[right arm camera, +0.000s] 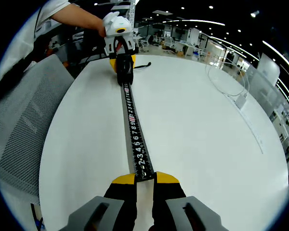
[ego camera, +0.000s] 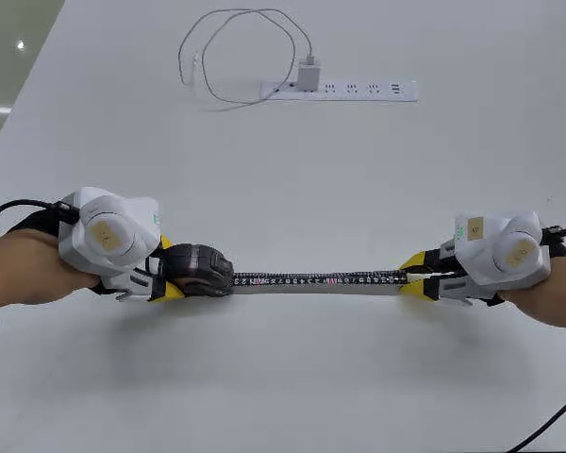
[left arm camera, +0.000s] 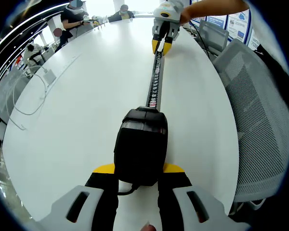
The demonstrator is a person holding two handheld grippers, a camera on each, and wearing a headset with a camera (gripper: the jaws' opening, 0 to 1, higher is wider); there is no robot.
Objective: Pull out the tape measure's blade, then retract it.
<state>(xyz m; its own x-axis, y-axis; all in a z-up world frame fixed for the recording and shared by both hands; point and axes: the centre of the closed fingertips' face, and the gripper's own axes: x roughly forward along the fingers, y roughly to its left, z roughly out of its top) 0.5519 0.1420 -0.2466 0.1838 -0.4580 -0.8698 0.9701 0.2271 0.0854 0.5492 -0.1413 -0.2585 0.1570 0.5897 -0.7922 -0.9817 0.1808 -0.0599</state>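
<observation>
Left gripper (ego camera: 173,269), mid-left, is clamped on the case (ego camera: 203,270). Right gripper (ego camera: 415,275), mid-right, pinches the tip of the blade (ego camera: 316,279), stretched flat between them. Keep it straight and feed the tip back slowly. The table (ego camera: 292,377) is bare nearby; its edge (left arm camera: 216,96) runs close along the right of the left gripper view, and the power strip (ego camera: 344,90) sits far off at top.

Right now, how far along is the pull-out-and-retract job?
Done: the blade is pulled out, stretching low over the table from the case to the right gripper. In hand: the left gripper clamps the case, and the right gripper pinches the blade's tip, by the low numbers. Left: getting the blade back into the case.
</observation>
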